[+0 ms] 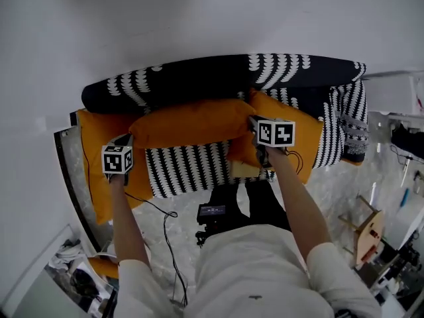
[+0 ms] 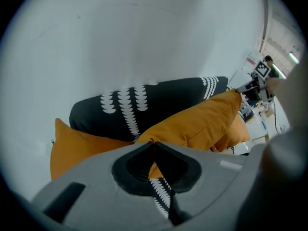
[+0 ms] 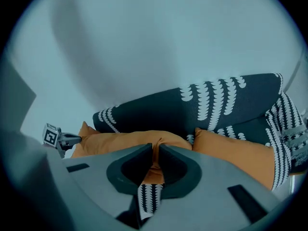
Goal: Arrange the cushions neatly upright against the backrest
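Orange fabric sits pinched in the jaws of my right gripper (image 3: 155, 150): they stand a slit apart, closed on the right end of the middle cushion (image 1: 189, 123). The jaws of my left gripper (image 2: 154, 142) are pressed together with almost no gap, nipping the thin corner at that cushion's left end. The cushion hangs lengthwise between my two grippers, above the striped seat (image 1: 185, 167) and just in front of the backrest (image 1: 199, 78) of the black-and-white sofa (image 1: 348, 121), lying long and low.

I count three orange cushions on the sofa. Besides the one I hold, the left cushion (image 1: 93, 138) lies against the sofa's left end. The right cushion (image 1: 301, 134) leans at the right end, beside the patterned armrest. Both touch the held cushion's ends. I count two grippers, both on the same cushion.
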